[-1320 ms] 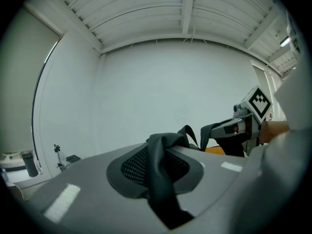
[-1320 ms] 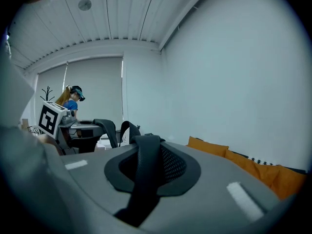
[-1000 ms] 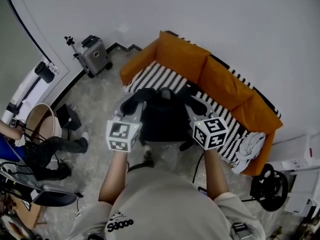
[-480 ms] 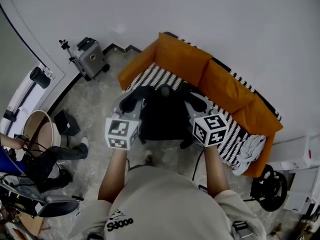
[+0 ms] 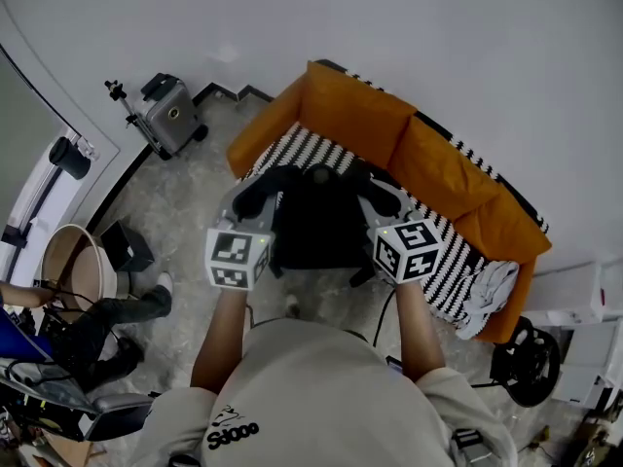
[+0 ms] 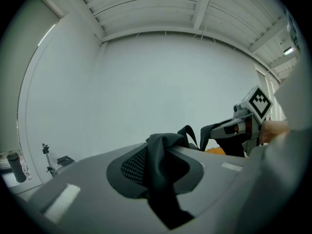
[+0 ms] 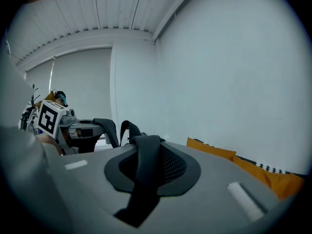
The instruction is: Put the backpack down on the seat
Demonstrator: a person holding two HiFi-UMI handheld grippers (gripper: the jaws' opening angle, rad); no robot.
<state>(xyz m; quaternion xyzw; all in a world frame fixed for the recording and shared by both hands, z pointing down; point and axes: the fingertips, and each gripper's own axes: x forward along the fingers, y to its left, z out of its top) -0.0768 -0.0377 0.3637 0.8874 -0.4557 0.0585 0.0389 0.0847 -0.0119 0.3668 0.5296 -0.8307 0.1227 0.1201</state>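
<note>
**Head view.** The backpack (image 5: 316, 224) is held up between both grippers in front of the sofa (image 5: 443, 168). Its top overlaps the front edge of the striped seat (image 5: 304, 149), toward the seat's left end. Whether its base rests on anything cannot be told; it is judged carried, not yet set down. The left gripper (image 5: 261, 191) and right gripper (image 5: 378, 195) are seen at the bag's upper corners. A grey cloth (image 5: 487, 285) is noted at the seat's right end.

**Left gripper view.** The jaws are drawn narrow and clamped on the left shoulder strap (image 6: 158, 162), black with mesh lining. The right gripper is seen across, level with it.

**Right gripper view.** The jaws are likewise narrow and closed on the right shoulder strap (image 7: 146, 167). Orange cushions (image 7: 219, 152) are seen ahead.

**Step.** The approach to the seat is judged in hand. Next, the bag is to be brought over the seat's bare left part and lowered until its base bears. Both straps are then to be released together, so the bag is not tipped off the front edge.
</note>
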